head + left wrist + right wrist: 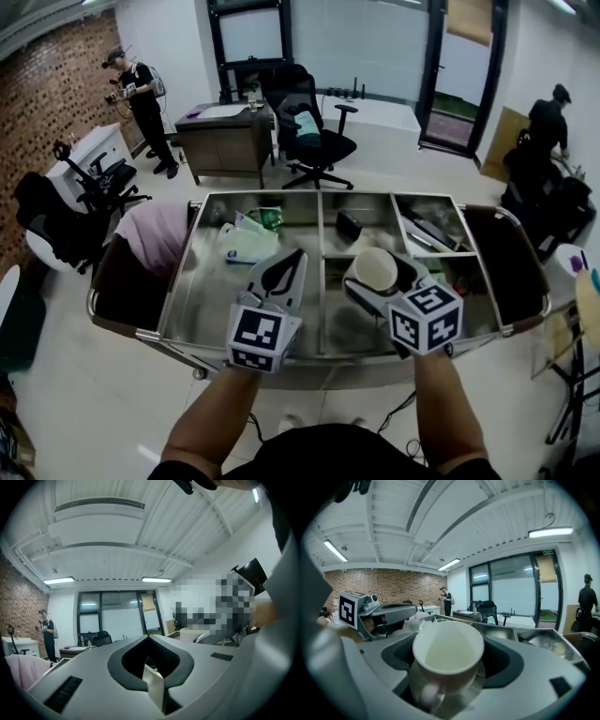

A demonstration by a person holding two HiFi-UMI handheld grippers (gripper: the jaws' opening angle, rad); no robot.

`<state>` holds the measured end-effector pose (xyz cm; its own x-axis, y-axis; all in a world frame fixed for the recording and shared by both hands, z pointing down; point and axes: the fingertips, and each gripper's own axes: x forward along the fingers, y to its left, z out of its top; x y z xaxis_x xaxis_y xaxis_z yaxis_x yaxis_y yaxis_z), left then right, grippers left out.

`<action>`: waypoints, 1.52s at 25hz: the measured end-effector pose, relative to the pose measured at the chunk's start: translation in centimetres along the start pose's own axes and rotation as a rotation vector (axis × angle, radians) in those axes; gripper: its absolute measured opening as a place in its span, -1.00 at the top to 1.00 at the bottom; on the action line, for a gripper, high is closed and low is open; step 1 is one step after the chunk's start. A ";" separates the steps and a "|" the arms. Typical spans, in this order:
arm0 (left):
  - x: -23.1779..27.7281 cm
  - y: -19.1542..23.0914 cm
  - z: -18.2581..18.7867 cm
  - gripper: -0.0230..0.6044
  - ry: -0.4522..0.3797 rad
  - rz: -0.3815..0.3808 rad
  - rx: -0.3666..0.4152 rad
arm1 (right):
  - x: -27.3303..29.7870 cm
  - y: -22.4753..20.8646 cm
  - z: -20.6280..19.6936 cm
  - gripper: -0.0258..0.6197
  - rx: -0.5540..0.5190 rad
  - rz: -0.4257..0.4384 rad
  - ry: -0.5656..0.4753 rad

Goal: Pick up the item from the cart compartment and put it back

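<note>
Over the cart (323, 194), the left gripper (298, 255) hovers above the wide left compartment, its jaws pressed together with nothing between them. Just to its right, above the cart's middle front compartment, the right gripper (377, 277) clamps a white cup (373, 267). The cup's mouth is tipped upward and its handle sits low between the jaws.

You have two grippers above the one cart (309, 194): a left gripper (296, 259) and a right gripper (380, 274). You can count one white mug (373, 266) (the only cup in sight) and one pink cloth (155, 234) on the cart's left end. Beyond the cart are one desk (225, 136) and two people: one person (141, 89) past its left end and another person (548, 122) past its right.
</note>
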<state>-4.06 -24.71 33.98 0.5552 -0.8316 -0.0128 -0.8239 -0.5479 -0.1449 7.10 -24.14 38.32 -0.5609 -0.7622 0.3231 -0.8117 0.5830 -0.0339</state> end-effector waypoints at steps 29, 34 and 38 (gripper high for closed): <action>3.9 1.5 -5.7 0.93 0.136 0.012 -0.038 | 6.3 0.1 -4.8 -0.49 -0.072 0.011 0.121; 3.8 1.4 -5.5 0.93 0.135 0.012 -0.020 | 5.7 0.1 -4.2 -0.48 -0.072 0.011 0.104; 3.9 1.0 -5.5 0.93 0.138 0.004 -0.004 | 4.7 -0.5 -2.5 -0.30 -0.054 -0.012 0.052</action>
<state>-3.34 -29.05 39.26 0.5309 -0.8385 0.1227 -0.8270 -0.5443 -0.1411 5.29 -27.26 42.21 -0.5408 -0.7546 0.3716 -0.8078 0.5891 0.0208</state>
